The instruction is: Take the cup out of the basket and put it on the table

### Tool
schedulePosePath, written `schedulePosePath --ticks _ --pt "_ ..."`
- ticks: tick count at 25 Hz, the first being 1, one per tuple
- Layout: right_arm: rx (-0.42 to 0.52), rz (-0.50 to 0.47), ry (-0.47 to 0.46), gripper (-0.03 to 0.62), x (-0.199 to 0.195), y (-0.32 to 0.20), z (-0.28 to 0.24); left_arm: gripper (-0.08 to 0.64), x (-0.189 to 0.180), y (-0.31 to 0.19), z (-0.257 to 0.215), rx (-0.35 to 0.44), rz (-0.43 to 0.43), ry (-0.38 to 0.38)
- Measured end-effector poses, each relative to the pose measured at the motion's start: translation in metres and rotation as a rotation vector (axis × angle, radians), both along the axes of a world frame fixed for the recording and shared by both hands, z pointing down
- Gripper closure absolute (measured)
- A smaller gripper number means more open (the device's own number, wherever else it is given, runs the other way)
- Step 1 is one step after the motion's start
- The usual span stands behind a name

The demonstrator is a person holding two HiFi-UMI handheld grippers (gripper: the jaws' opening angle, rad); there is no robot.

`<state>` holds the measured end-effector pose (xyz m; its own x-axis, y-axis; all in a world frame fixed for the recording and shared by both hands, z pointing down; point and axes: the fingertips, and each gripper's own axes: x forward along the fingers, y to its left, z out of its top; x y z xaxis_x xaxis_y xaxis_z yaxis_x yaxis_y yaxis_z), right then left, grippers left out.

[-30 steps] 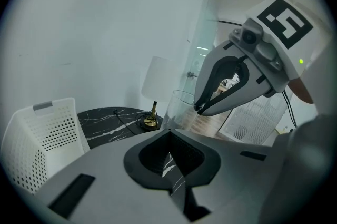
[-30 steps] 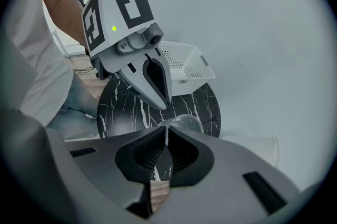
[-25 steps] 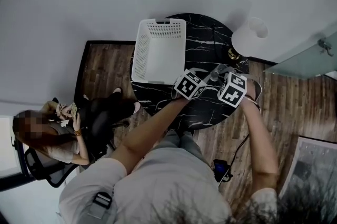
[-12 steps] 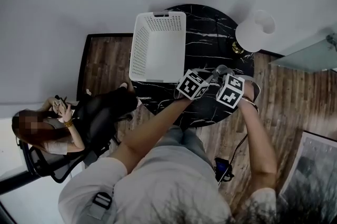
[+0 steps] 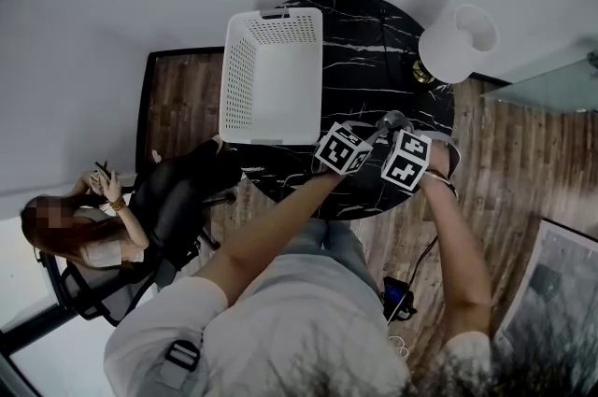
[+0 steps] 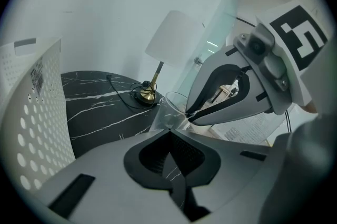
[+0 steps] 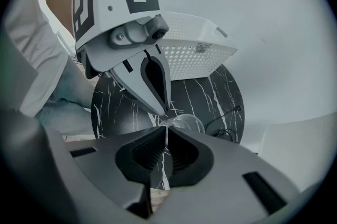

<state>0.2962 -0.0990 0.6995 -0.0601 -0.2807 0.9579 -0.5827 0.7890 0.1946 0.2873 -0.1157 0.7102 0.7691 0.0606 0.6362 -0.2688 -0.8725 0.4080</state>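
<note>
- clear glass cup (image 7: 185,124), smooth and round, out of the perforated white plastic basket (image 5: 245,77), over the round black marble table (image 5: 374,40).
- left gripper (image 6: 169,132) and right gripper (image 7: 166,129) both pinch its thin rim, jaws almost together.

The person wears a light grey short-sleeved shirt (image 5: 280,330), filling the lower middle of the head view, and faded blue-grey trousers (image 5: 322,246) just above it. A dark strap (image 5: 177,358) with a buckle lies at the lower left. The left hand-held gripper (image 6: 169,130) and the right hand-held gripper (image 7: 166,128) have matt grey shells with ribbed black pads. Each carries a white marker cube (image 5: 338,149) with black squares, and a small screw (image 7: 117,36) shows below the cube at the upper left of the right gripper view.
</note>
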Motion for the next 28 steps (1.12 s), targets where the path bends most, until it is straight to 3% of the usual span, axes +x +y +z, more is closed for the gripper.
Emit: schedulePosePath --ticks 28 --pt "-0.041 -0.007 0.007 0.575 0.004 0.010 0.050 0.555 0.002 0.000 0.049 -0.061 -0.020 -0.042"
